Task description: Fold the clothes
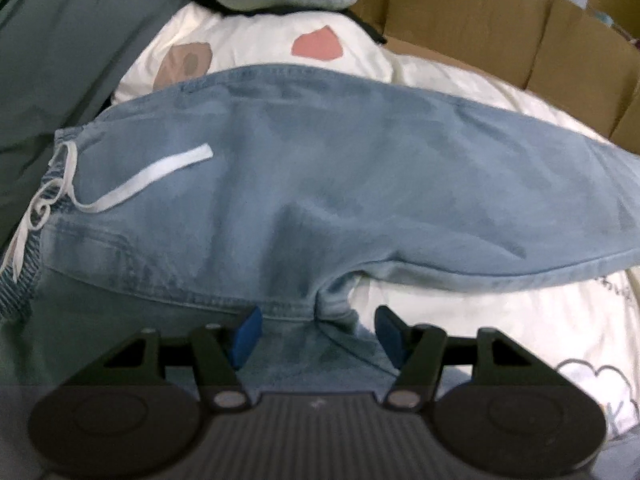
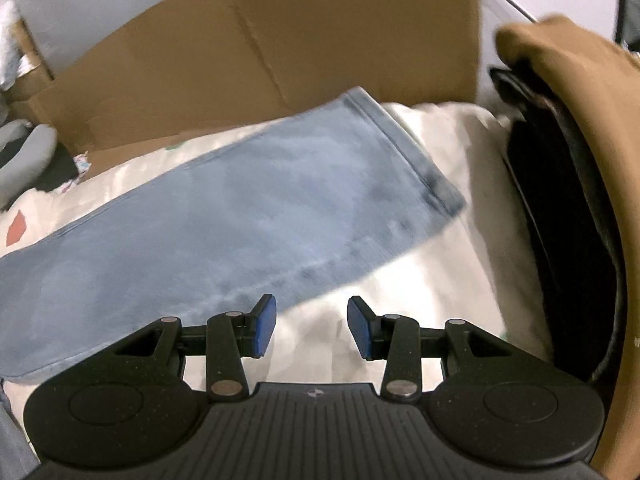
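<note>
Jeans point(image 1: 340, 184) in pale blue denim lie spread on a white printed bedsheet point(image 1: 500, 312). In the left wrist view the waistband end sits at the left, with a white drawstring point(image 1: 148, 180) trailing over the denim, and one leg runs off to the right. The left gripper point(image 1: 318, 336) is spread wide with the crotch fold lying between its blue pads point(image 1: 246, 338); nothing is pinched. A cardboard box point(image 1: 500, 28) stands behind.

The right wrist view alone shows the hemmed leg end point(image 2: 404, 152) lying flat, and a tan garment point(image 2: 580, 92) over something dark at the right. The right gripper point(image 2: 312, 328) hangs open and empty just beside the leg's edge, above the sheet.
</note>
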